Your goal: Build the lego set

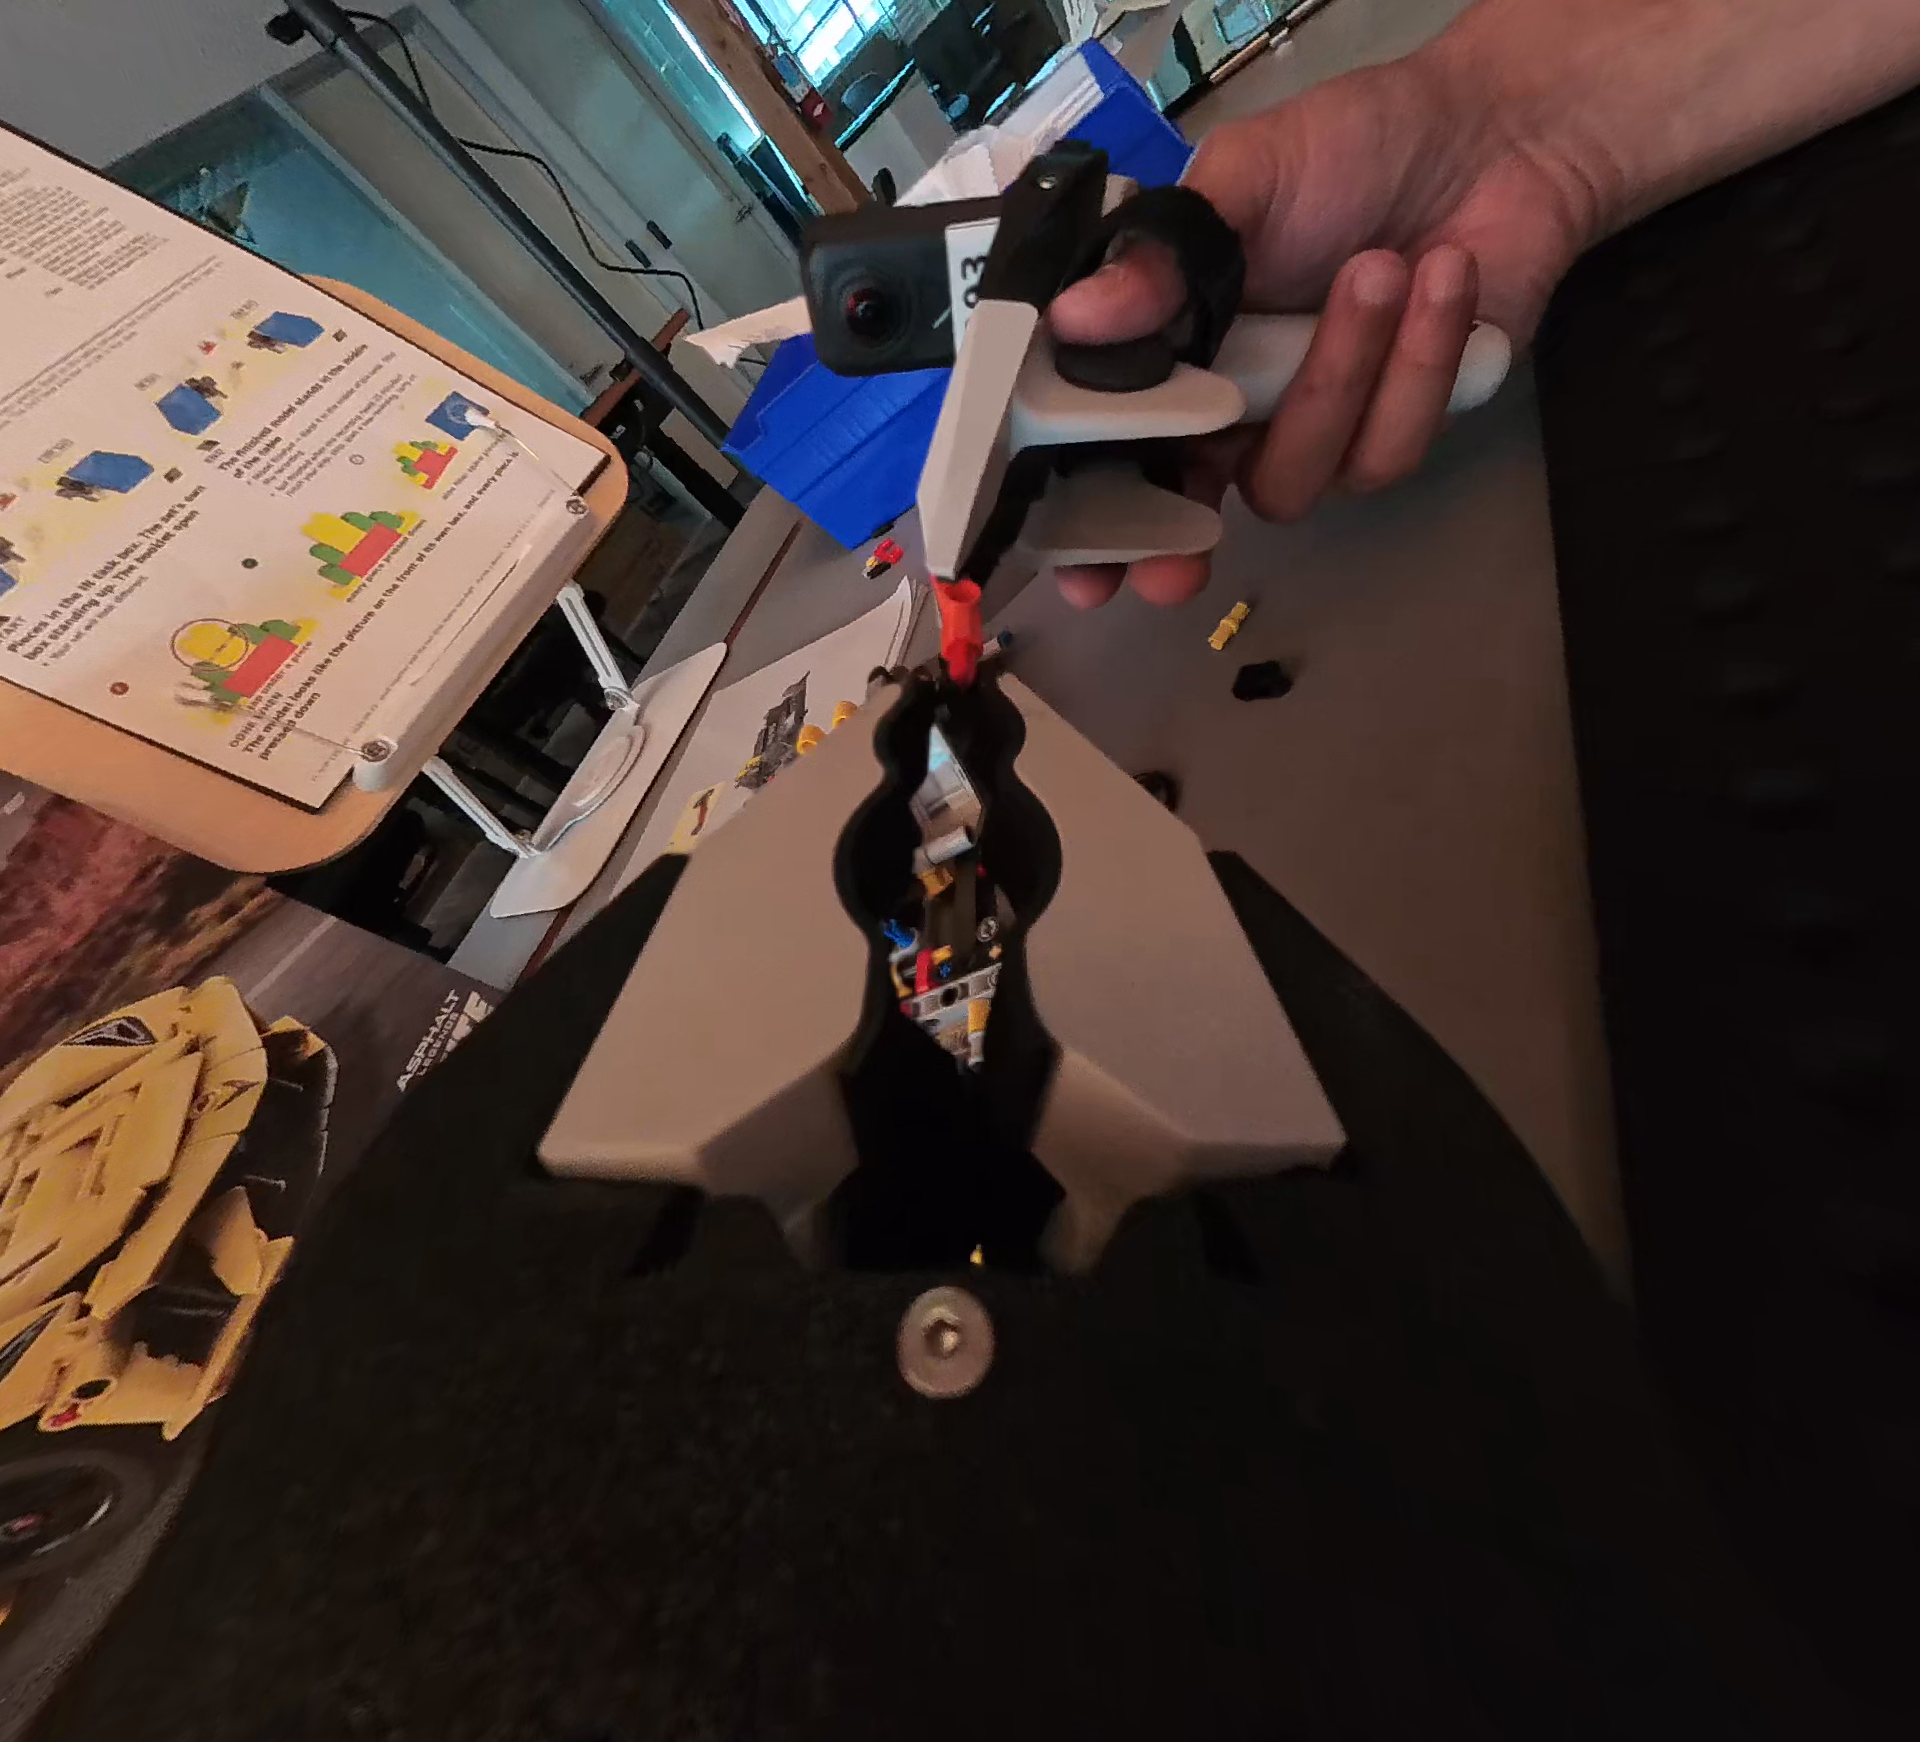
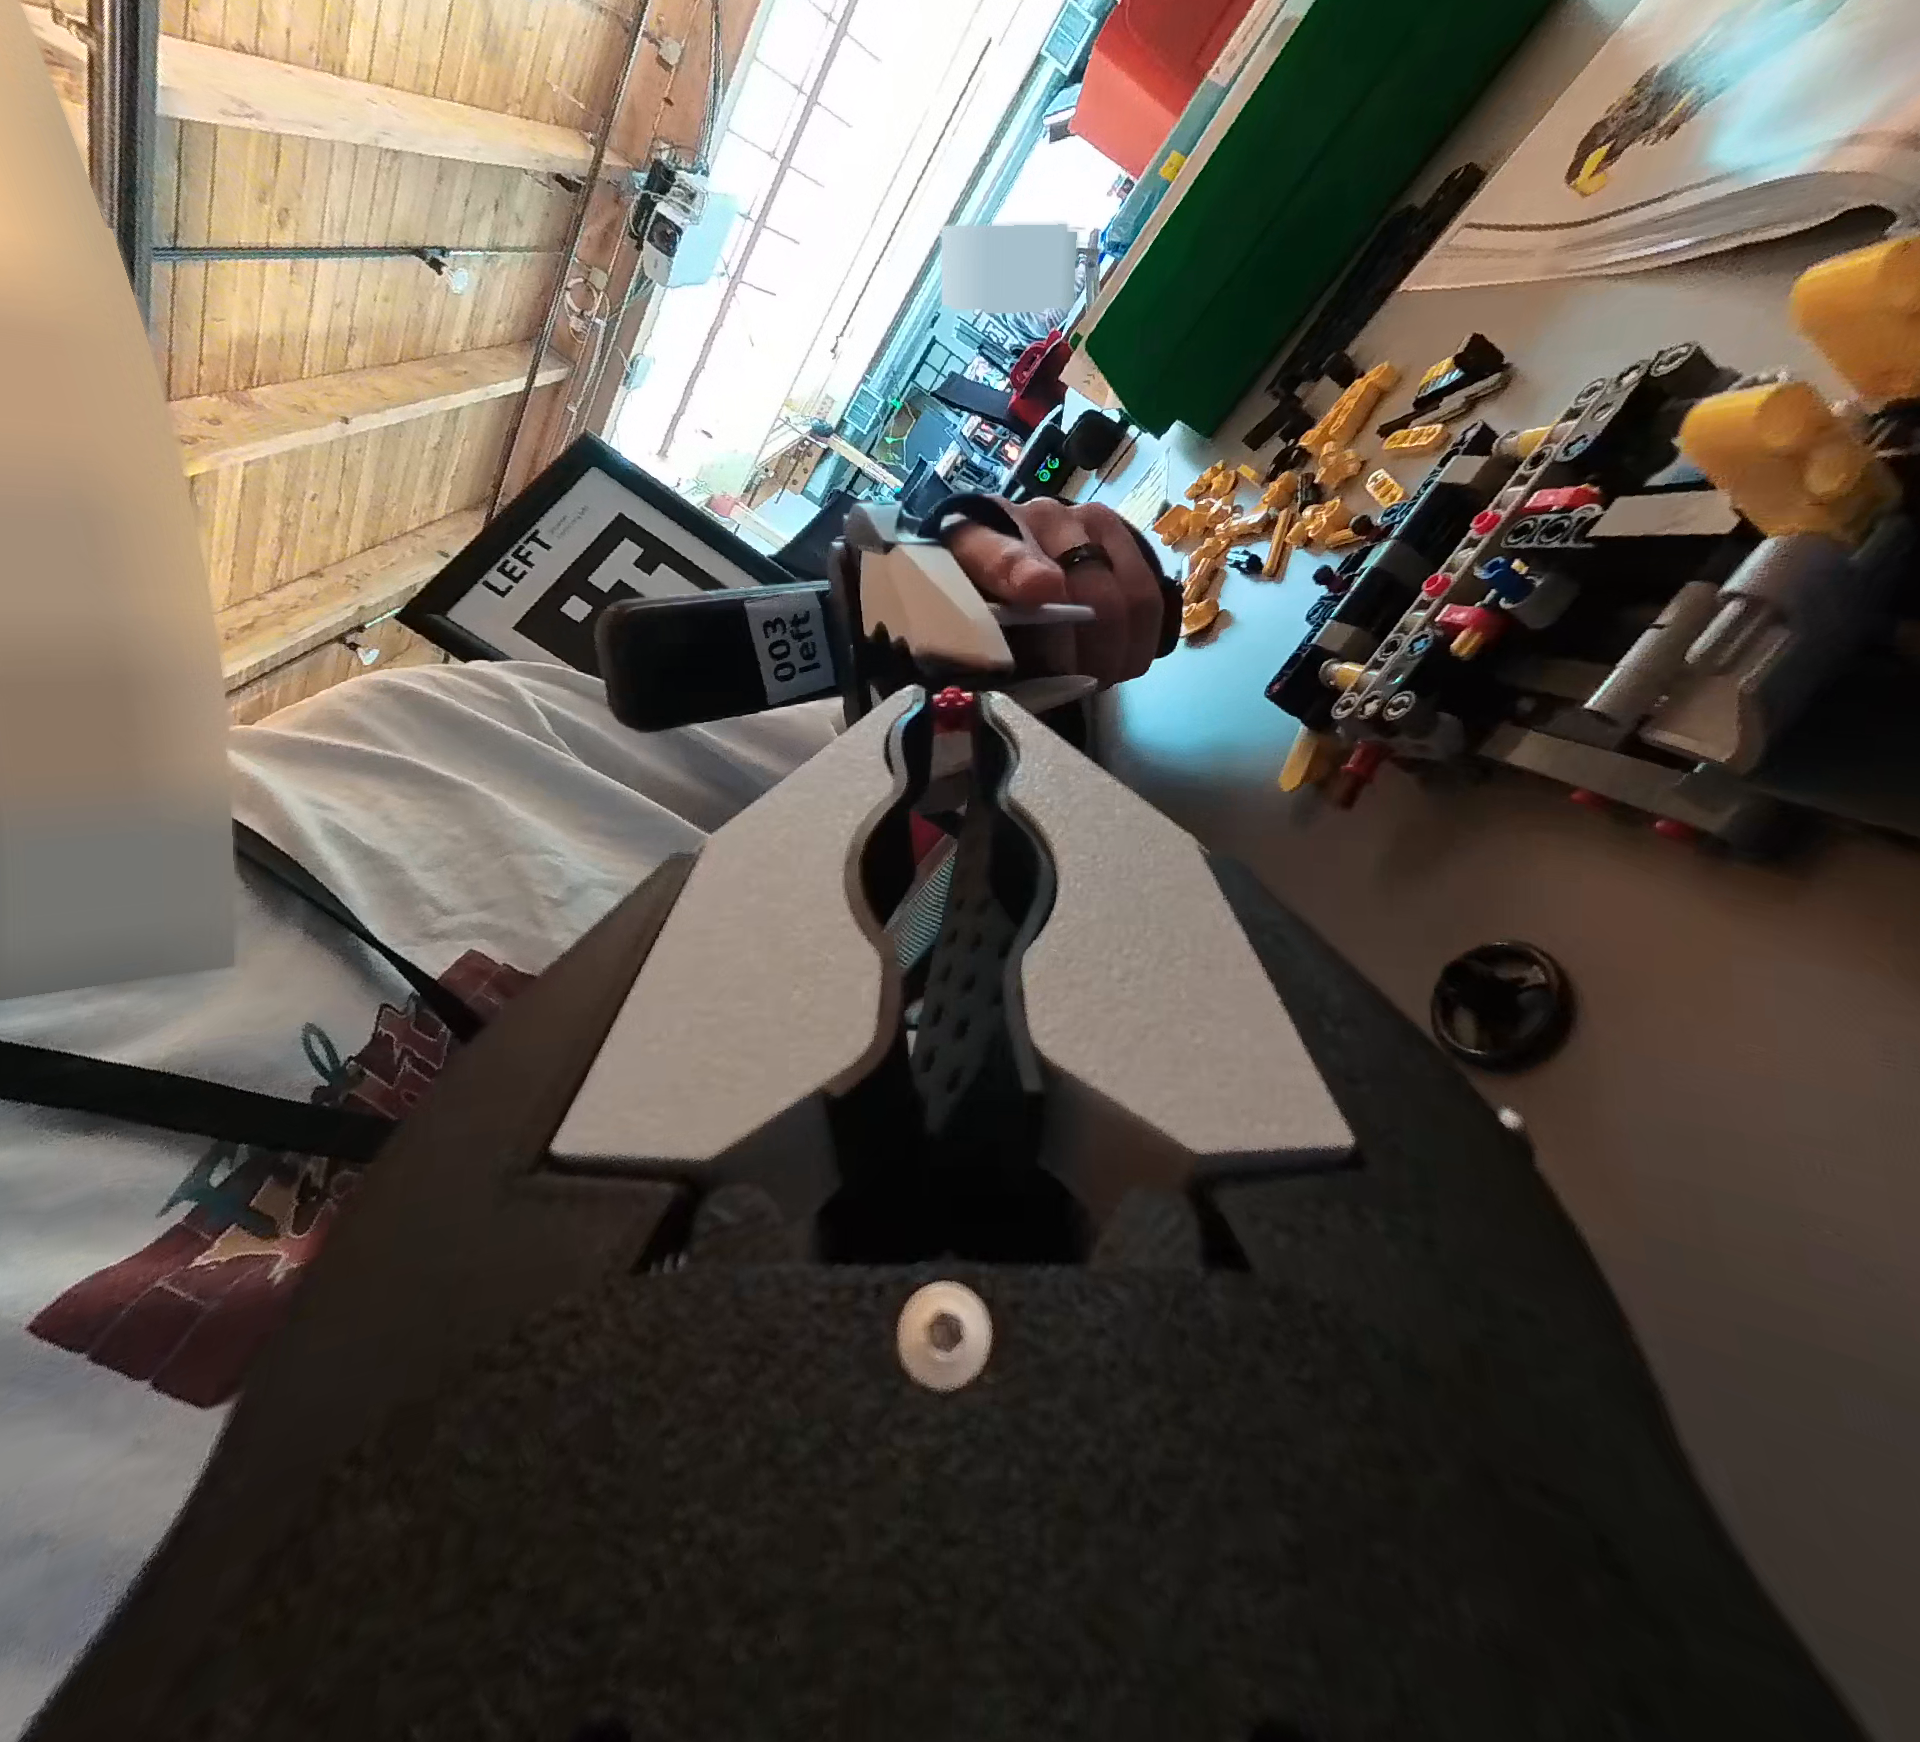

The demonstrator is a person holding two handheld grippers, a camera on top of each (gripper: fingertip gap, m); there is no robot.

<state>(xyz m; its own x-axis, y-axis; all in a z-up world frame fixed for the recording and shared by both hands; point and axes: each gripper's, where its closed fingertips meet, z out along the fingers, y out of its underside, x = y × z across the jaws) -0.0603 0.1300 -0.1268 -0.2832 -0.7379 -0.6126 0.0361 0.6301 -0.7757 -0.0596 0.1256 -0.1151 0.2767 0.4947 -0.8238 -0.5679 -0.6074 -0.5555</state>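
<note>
A small red peg [image 1: 957,627] is pinched at the tip of the right gripper [image 1: 951,580], whose jaws are closed on it. The left gripper [image 1: 951,690] meets the peg's other end, nearly closed; its grip cannot be told. The half-built car [image 2: 1579,591] lies on the grey table [image 2: 1299,861], beside loose yellow pieces [image 2: 1278,508].
</note>
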